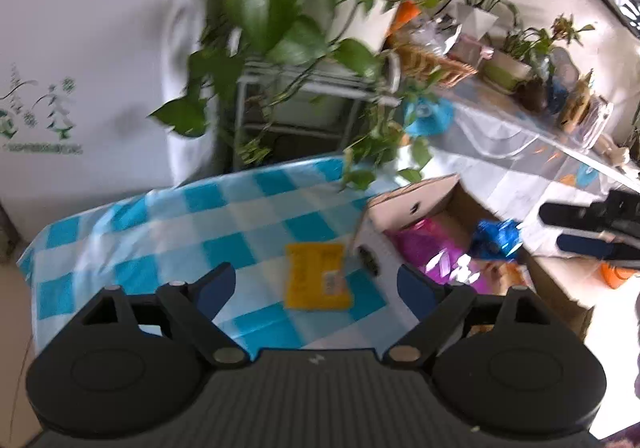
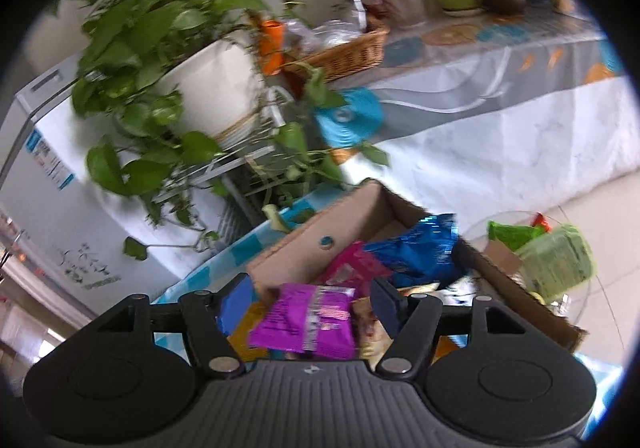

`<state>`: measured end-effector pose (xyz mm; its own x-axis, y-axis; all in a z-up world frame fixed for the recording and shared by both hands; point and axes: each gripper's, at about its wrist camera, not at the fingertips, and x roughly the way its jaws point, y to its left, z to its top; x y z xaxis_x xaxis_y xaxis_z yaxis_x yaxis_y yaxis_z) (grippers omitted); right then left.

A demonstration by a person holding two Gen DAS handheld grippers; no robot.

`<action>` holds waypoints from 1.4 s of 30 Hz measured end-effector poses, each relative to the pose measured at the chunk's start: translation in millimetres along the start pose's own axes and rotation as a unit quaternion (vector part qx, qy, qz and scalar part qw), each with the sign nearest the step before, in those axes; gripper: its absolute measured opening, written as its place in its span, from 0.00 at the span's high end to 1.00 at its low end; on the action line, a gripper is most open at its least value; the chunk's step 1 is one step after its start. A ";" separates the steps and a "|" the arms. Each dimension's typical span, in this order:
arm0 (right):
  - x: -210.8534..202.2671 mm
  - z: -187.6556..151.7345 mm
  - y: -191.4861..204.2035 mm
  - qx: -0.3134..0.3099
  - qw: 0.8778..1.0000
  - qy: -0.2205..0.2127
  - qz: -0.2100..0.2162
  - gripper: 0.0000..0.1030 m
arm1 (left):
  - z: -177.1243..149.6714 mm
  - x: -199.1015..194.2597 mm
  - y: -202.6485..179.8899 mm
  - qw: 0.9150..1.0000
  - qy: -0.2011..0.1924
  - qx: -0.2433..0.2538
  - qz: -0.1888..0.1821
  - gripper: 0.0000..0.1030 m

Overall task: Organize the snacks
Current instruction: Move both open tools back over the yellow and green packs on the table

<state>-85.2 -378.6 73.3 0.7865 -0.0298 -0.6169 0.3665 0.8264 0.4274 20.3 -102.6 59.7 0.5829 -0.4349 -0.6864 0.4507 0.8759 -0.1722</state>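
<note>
I counted one yellow packet [image 1: 318, 275], flat and rectangular, lying on the bench [image 1: 160, 232] just ahead of my left claw [image 1: 316, 280], whose jaws stood wide apart with nothing between them. One cardboard box [image 1: 404, 204] sat to that claw's right, flaps up, holding crinkly foil bags: one blue bag [image 2: 416, 248], one pink bag [image 2: 352, 264] and, nearest, one glossy purple packet [image 2: 308, 324]. That purple packet lay between the fingers of my right claw [image 2: 310, 306]; its jaws were parted, and I could not tell whether the pads pressed it. A blue-and-white checked cloth, smooth and shiny, covered the bench. Beyond it stood a leafy plant in a white pot [image 2: 212, 88], one woven basket [image 2: 348, 52] and a long cloth-draped table [image 2: 500, 120].
</note>
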 end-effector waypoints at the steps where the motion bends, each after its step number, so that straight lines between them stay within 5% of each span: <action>1: 1.9 -1.0 4.1 -0.006 1.000 0.002 0.004 0.30 | -3.0 -0.7 5.2 1.000 0.002 0.001 0.003 0.15; 9: 15.8 -9.5 32.2 -0.040 0.998 0.026 0.038 0.30 | -39.1 1.5 36.7 0.999 0.045 0.022 0.014 0.15; 16: 32.8 -20.8 59.6 -0.058 0.994 0.057 0.068 0.30 | -64.2 20.7 56.8 0.995 0.079 -0.055 0.022 0.15; 36: 77.6 -41.3 98.1 -0.055 0.990 0.113 0.070 0.27 | -71.9 58.1 50.0 0.988 0.087 -0.098 0.082 0.14; 42: 99.0 -47.2 109.4 -0.054 0.988 0.134 0.061 0.26 | -76.9 68.4 49.6 0.984 0.092 -0.076 0.131 0.14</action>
<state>9.3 -264.5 27.8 0.6560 0.2112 -0.7247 0.2109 0.8705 0.4447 30.6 -72.9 -50.2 0.5274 -0.1580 -0.8348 0.1864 0.9801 -0.0677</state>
